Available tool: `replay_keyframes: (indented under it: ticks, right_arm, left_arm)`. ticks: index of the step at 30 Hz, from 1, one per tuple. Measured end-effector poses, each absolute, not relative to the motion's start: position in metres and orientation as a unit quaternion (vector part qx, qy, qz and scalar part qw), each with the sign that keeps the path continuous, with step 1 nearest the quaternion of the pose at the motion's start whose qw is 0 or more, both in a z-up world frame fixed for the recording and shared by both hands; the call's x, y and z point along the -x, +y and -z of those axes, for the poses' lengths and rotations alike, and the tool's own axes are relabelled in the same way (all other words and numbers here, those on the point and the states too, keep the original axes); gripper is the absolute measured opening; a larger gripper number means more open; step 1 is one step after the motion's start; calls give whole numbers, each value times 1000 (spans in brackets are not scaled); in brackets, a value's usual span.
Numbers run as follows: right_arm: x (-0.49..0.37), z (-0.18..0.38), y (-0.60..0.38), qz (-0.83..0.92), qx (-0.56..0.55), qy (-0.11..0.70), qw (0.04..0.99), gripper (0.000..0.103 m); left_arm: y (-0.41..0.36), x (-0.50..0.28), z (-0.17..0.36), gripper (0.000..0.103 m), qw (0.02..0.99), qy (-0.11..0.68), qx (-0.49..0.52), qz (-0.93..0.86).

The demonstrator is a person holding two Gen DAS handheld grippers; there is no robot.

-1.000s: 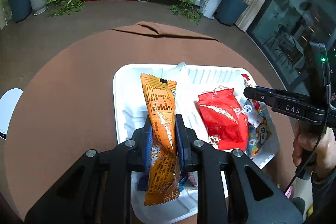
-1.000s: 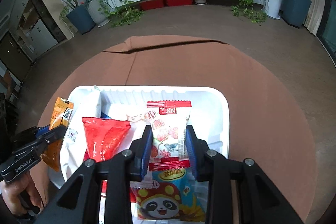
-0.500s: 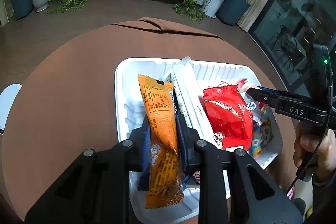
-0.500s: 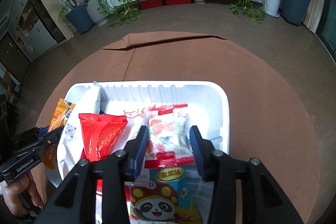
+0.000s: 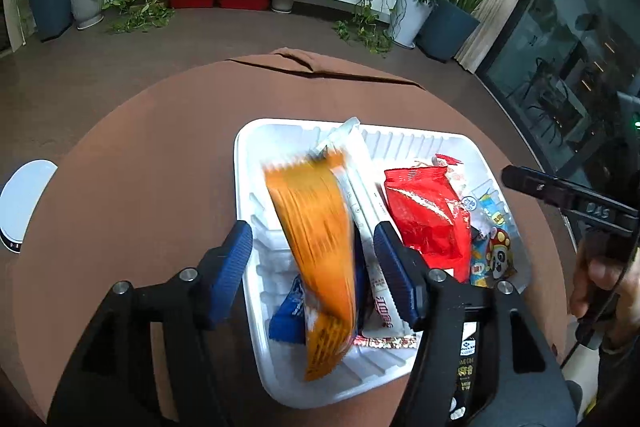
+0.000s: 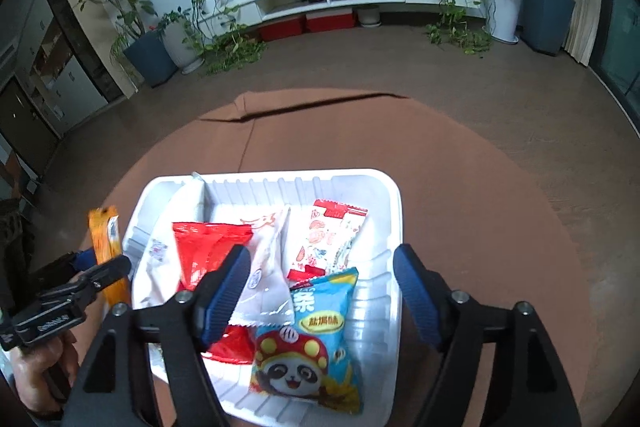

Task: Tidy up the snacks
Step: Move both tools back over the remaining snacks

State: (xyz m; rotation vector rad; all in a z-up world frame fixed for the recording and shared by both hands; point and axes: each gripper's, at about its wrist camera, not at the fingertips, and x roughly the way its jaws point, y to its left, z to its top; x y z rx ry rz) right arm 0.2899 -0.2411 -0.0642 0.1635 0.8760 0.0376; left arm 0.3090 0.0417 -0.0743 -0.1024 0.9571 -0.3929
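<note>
Both claws, left claw (image 5: pixel 312 255) and right claw (image 6: pixel 320 291), stand wide above the white tray (image 6: pixel 394 227), the orange packet (image 5: pixel 316 251) released; next, I judge, comes withdrawing.

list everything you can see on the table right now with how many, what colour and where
tray: 1, white, on the brown table, holding the snacks
orange packet: 1, orange, blurred, at the tray's left side between the left gripper's open jaws
long white packet: 1, white, right of the orange one
blue packet: 1, blue, under the orange packet
red packet: 1, red, mid tray
red and white packet: 1, right of the red one
panda packet: 1, light blue, near right corner of the tray
table: 1, brown cloth, round
white disc: 1, table's left edge
left gripper: open
right gripper: open
</note>
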Motion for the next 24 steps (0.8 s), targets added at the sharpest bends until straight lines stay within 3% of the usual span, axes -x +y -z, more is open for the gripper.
replay_keyframes:
  ticks: [3,7,9,12,14,18,24]
  right_arm:
    - [-278,51,-242,-21,-90,406,909,80]
    - [-243,23,-247,-45,-128,344,929,86]
    - [-218,11,-254,-80,-178,294,936,102]
    - [-169,13,-279,-168,-356,202,897,103]
    - [-149,23,-286,-179,-406,197,874,103]
    - [-108,43,-289,-177,-428,199,864,103]
    - [-42,73,-302,-120,-440,206,866,103]
  left_arm:
    - [44,-300,67,74,873,448,48,187]
    - [48,-280,53,103,882,429,54,189]
    - [50,-264,45,103,889,414,49,190]
    - [45,-229,33,103,907,375,4,193]
    - [38,-205,29,103,916,348,-31,199]
    - [24,-159,29,103,914,340,-59,212]
    - [12,-124,57,103,885,411,-15,219]
